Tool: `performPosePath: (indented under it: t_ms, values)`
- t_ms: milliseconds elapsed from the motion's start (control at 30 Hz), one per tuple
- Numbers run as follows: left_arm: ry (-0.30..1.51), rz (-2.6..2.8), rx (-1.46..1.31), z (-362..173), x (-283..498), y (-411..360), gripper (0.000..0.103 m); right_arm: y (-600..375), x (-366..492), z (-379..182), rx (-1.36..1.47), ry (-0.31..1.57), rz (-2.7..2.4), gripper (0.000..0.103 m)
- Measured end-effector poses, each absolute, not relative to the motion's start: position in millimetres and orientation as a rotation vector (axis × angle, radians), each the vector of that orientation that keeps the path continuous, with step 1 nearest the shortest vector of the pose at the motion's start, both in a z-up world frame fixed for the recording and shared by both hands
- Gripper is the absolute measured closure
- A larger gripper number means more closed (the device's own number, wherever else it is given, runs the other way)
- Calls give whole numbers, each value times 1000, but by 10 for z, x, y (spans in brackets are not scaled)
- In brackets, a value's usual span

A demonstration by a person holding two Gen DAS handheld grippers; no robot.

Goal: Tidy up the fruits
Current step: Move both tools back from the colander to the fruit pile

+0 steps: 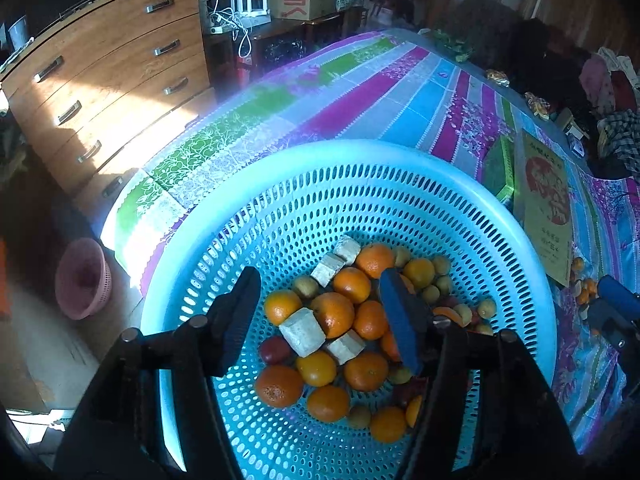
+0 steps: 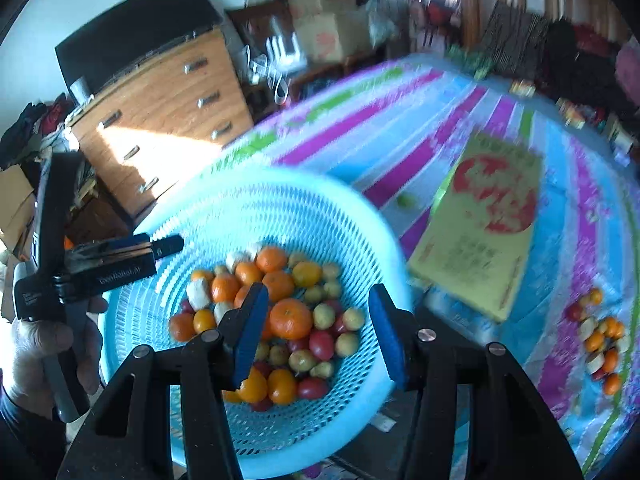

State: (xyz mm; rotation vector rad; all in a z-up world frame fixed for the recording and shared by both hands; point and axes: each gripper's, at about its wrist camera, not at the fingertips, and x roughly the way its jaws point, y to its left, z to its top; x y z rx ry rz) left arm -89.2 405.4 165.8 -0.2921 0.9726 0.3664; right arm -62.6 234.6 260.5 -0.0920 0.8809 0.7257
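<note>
The fruits (image 1: pixel 344 320) lie heaped in the bottom of a round, perforated light-blue basket (image 1: pixel 280 208): orange mandarins, small yellow-green fruits, a few dark red ones, and several pale, blocky cut pieces mixed among them. The basket sits at the near edge of a table covered with a striped cloth (image 1: pixel 360 96) in purple, blue, green and white. The left gripper (image 1: pixel 320 316) hangs over the heap with its jaws partly open and nothing between them; the fruit shows through the gap below. The right gripper (image 2: pixel 318 332) hovers over the same basket, its blue-padded jaws likewise partly open and empty. In the right wrist view a hand (image 2: pixel 44 356) grasps the handle of the left gripper at the basket's left rim. Just beside the basket on the cloth lies a flat yellow box (image 2: pixel 480 236) with a red round design, and well to its right a small loose pile of fruit (image 2: pixel 600 340) rests on the cloth. A wooden chest of drawers (image 1: pixel 100 80) stands beyond the table's left side, with a pink basket (image 1: pixel 82 278) on the floor near it.
</note>
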Motion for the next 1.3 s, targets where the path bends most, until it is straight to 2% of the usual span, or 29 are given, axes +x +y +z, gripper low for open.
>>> performPosePath:
  t_ms: [133,200,233,367,467,500,533,567,767,967,1033,1133,1300]
  values:
    - [870,325,-284,1952,-888,3836,39,2121,-773,2912,-97,734,697,47]
    - [824,300,-281,2091,-883,3703,27,1956,-842,3034,-81,672,683,47]
    - [796,283,-278,2163,-882,3618,25,1865,-871,3081,-69,648,675,47]
    - [726,176,-240,2391,-819,3144,21,1428,-969,3162,-5,567,630,47]
    - [702,79,-216,2491,-763,2709,19,1042,-983,3086,57,573,599,47]
    - [696,46,-202,2516,-734,2547,18,920,-980,3039,70,585,579,43]
    - [690,10,-184,2537,-706,2363,17,789,-984,2982,81,597,558,33]
    - [686,-31,-164,2546,-676,2161,17,624,-989,2907,97,605,535,29]
    - [705,-176,-38,2347,-458,1247,16,-222,-1045,2523,150,654,439,28]
    - [762,-188,-44,2187,-295,1145,16,-750,-1121,2302,196,663,400,28]
    - [750,-173,-53,2211,-341,1187,16,-894,-1167,2214,209,667,376,22]
    - [775,-159,-51,2110,-341,1130,16,-1133,-1171,2017,240,722,328,22]
    - [868,-268,65,1743,-418,506,16,-1381,-1218,1775,265,792,273,22]
